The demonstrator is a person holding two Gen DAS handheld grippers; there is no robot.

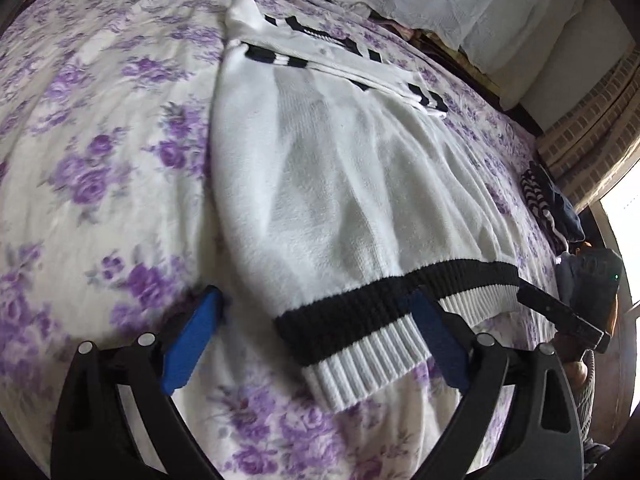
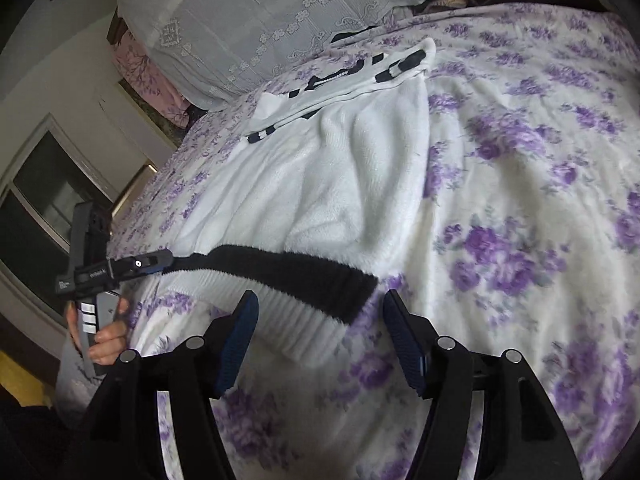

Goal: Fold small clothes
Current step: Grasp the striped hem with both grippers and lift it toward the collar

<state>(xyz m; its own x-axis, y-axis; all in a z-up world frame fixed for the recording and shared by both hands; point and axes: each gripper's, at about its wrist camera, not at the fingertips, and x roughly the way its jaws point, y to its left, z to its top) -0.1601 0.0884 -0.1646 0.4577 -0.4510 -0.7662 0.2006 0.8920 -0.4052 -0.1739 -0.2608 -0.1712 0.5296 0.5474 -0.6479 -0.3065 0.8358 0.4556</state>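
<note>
A white knit sweater [image 1: 332, 184] with a black-and-white ribbed hem [image 1: 384, 320] lies spread on the bed's purple-flowered bedspread [image 1: 92, 152], its black-striped upper part folded over at the far end near the lace-covered pillows [image 2: 260, 20]. The left hand-held gripper [image 1: 316, 344] stands wide apart over one hem corner, its pads not pressing the knit. The right hand-held gripper [image 2: 320, 340] is also open, straddling the opposite hem corner without gripping it.

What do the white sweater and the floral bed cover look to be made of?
White sweater: soft knit, probably cotton or acrylic; its black-and-white hem shows ribbing. Floral bed cover: seemingly plush fleece, matte and slightly fuzzy, printed with purple roses.
</note>
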